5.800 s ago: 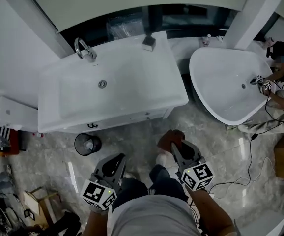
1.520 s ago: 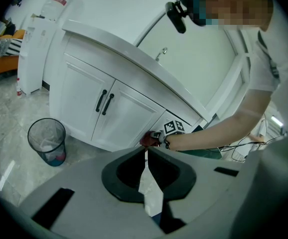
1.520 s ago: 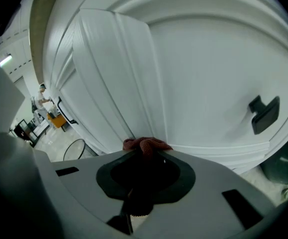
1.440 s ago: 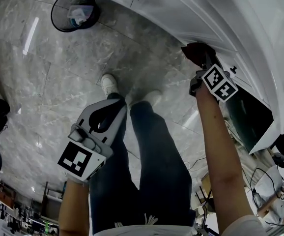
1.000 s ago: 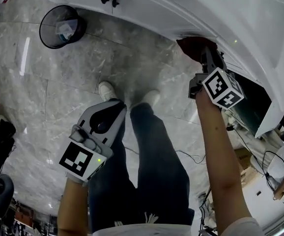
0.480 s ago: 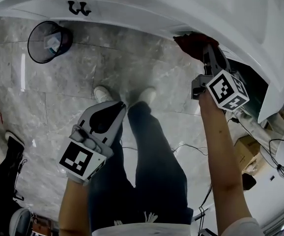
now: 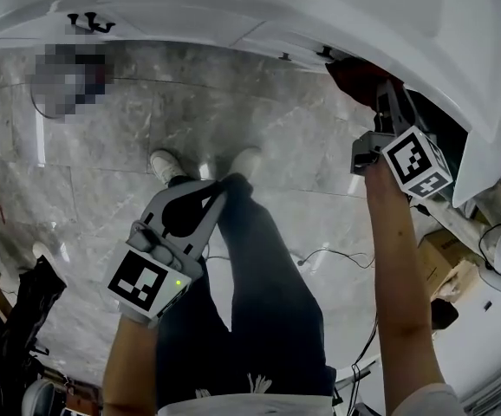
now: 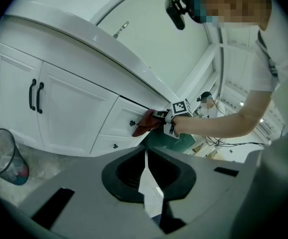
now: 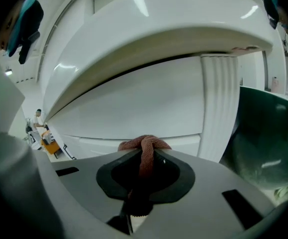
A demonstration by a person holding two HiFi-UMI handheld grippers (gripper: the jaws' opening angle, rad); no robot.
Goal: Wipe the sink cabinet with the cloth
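The right gripper (image 7: 382,94), jaws clenched on the red cloth (image 7: 354,72), holds it against the cabinet (image 7: 259,24) front, while the left gripper (image 7: 216,193) hangs well apart, jaws closed, empty.

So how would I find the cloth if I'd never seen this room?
Find the big white sink cabinet and go past its two doors with black handles to the small drawers. There the right gripper holds a cloth up at the drawer fronts. It is the only dark red, crumpled thing against all that smooth white.
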